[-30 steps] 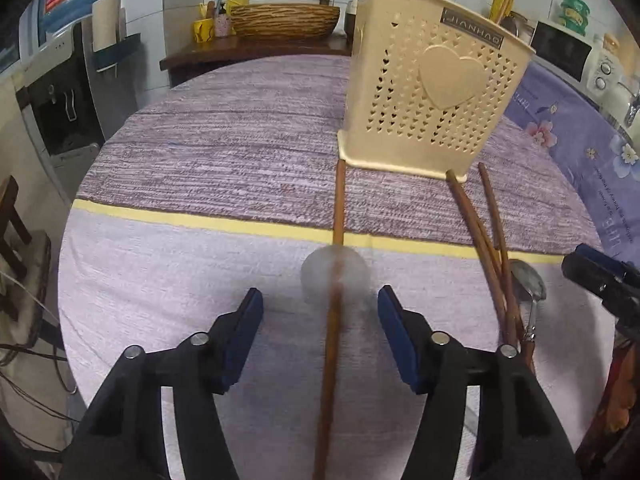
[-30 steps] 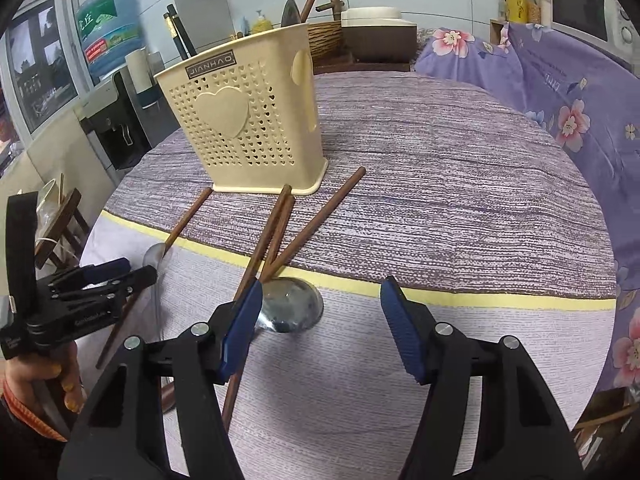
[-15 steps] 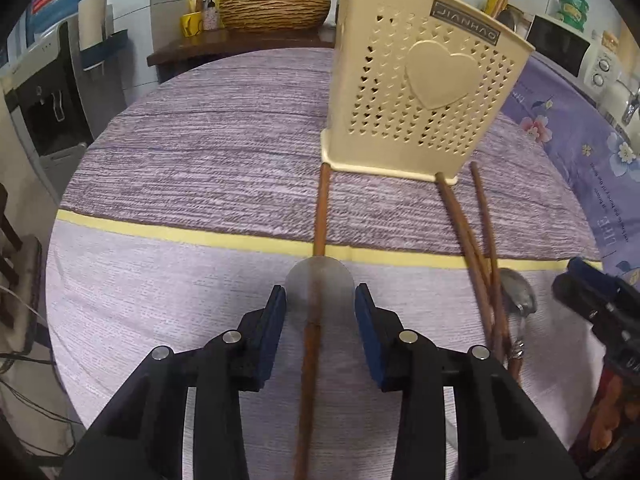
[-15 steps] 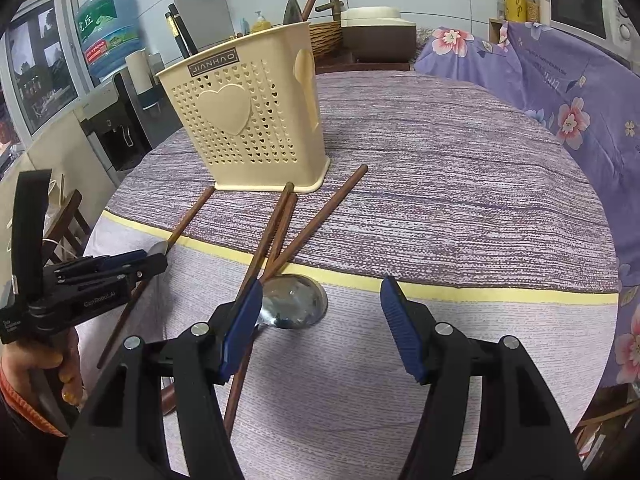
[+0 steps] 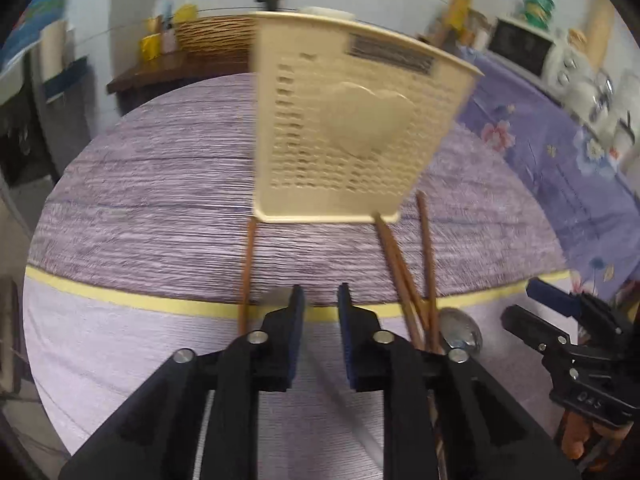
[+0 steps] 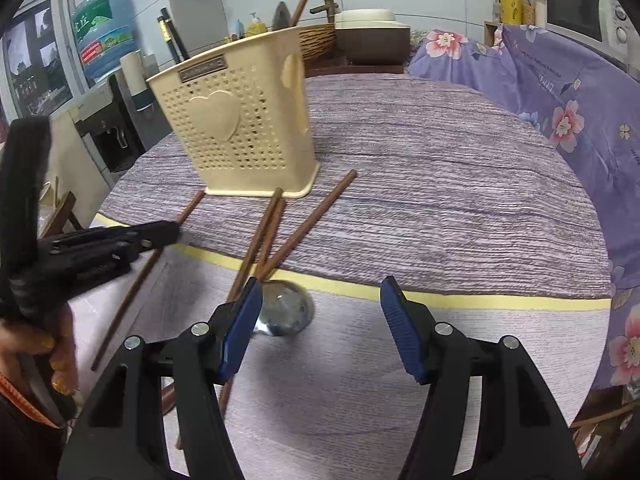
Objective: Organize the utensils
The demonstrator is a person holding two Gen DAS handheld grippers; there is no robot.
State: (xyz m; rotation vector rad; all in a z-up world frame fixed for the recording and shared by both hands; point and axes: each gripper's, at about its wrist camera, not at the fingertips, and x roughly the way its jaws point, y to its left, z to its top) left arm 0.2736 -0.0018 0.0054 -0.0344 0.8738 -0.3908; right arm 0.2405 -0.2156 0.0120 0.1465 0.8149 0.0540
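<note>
The left gripper [image 5: 320,300] is held low over the striped tablecloth [image 5: 140,208] with its jaws just closed to a narrow gap; in the blurred view it cannot be told whether anything is pinched between them, and a single chopstick [image 5: 246,264] is seen lying just to the left of them. The right gripper [image 6: 320,292] is kept spread wide and empty beside the metal spoon [image 6: 286,312]. Three crossed chopsticks [image 6: 272,232] are laid between the spoon and the cream perforated holder [image 6: 236,132], which is stood upright on the table.
</note>
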